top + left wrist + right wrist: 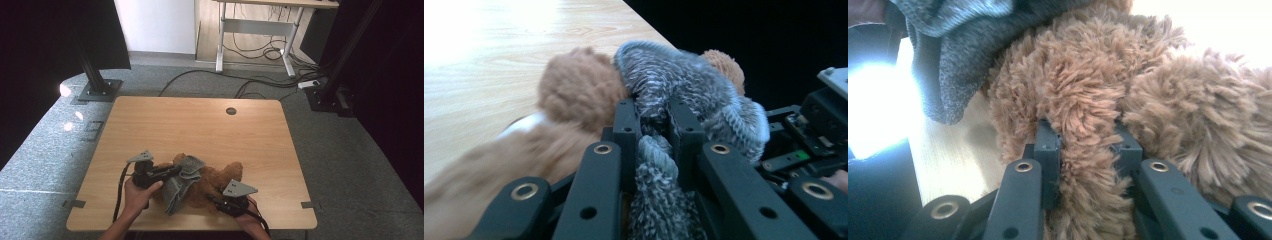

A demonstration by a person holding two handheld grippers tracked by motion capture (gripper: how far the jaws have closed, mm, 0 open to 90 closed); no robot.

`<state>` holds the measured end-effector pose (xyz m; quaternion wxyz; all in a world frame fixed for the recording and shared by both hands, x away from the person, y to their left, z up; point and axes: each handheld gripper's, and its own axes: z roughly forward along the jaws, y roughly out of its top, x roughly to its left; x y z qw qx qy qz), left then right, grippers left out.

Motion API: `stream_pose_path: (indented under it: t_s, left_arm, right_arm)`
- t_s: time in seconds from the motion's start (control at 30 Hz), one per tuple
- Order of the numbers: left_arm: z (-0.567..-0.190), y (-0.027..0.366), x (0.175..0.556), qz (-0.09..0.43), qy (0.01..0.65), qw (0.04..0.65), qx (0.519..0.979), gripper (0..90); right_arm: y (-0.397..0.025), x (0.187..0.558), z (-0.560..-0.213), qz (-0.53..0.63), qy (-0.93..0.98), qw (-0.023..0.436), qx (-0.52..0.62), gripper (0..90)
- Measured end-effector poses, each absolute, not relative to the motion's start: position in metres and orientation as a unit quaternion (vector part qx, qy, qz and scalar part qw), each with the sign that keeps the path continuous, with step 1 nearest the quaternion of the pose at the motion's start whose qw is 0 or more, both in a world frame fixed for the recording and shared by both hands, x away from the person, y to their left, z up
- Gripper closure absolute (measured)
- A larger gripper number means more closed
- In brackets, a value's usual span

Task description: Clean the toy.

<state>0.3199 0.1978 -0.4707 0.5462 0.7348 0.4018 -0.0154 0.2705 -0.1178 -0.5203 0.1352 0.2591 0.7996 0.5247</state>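
Observation:
A brown plush teddy bear [216, 180] lies on the wooden table [200, 125] near its front edge. A grey knitted garment [181, 182] is draped over the bear's left part. My left gripper [172, 171] comes in from the left and is shut on the grey knit [664, 85], whose fabric bunches between the jaws. In the left gripper view the bear's brown fur [574, 90] sits just beyond the knit. My right gripper [216, 201] is shut on a limb of the bear [1083, 95], fur pressed between its jaws. The grey garment [948, 50] hangs at upper left there.
The far half of the table is bare wood with a round cable hole [230, 111]. Black stand posts [95, 75] rise at the back left and back right. Cables [260, 85] run over the grey floor behind the table, under a white desk frame [255, 30].

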Motion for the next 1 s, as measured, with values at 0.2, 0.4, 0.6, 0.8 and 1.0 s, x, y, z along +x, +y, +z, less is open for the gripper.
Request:
stream_pose_path:
  t_s: [0.2, 0.4, 0.6, 0.8, 1.0]
  left_arm:
    - [-0.476, 0.213, 0.313, -0.028, 0.408, 0.553, 0.726, 77.0]
    - [-0.478, 0.214, 0.312, -0.039, 0.407, 0.551, 0.728, 77.1]
    - [-0.486, 0.216, 0.304, -0.050, 0.397, 0.554, 0.730, 77.4]
    - [-0.496, 0.216, 0.293, -0.059, 0.388, 0.561, 0.728, 77.9]
    - [-0.503, 0.206, 0.291, -0.026, 0.384, 0.567, 0.729, 78.6]
  right_arm:
    - [-0.119, 0.273, -0.521, 0.527, 0.798, 0.134, 0.259, 72.8]
    - [-0.121, 0.277, -0.522, 0.527, 0.799, 0.132, 0.259, 72.8]
    - [-0.122, 0.273, -0.525, 0.531, 0.797, 0.117, 0.262, 72.8]
    - [-0.116, 0.256, -0.531, 0.517, 0.801, 0.154, 0.260, 73.1]
    - [-0.114, 0.260, -0.536, 0.515, 0.796, 0.182, 0.263, 73.5]
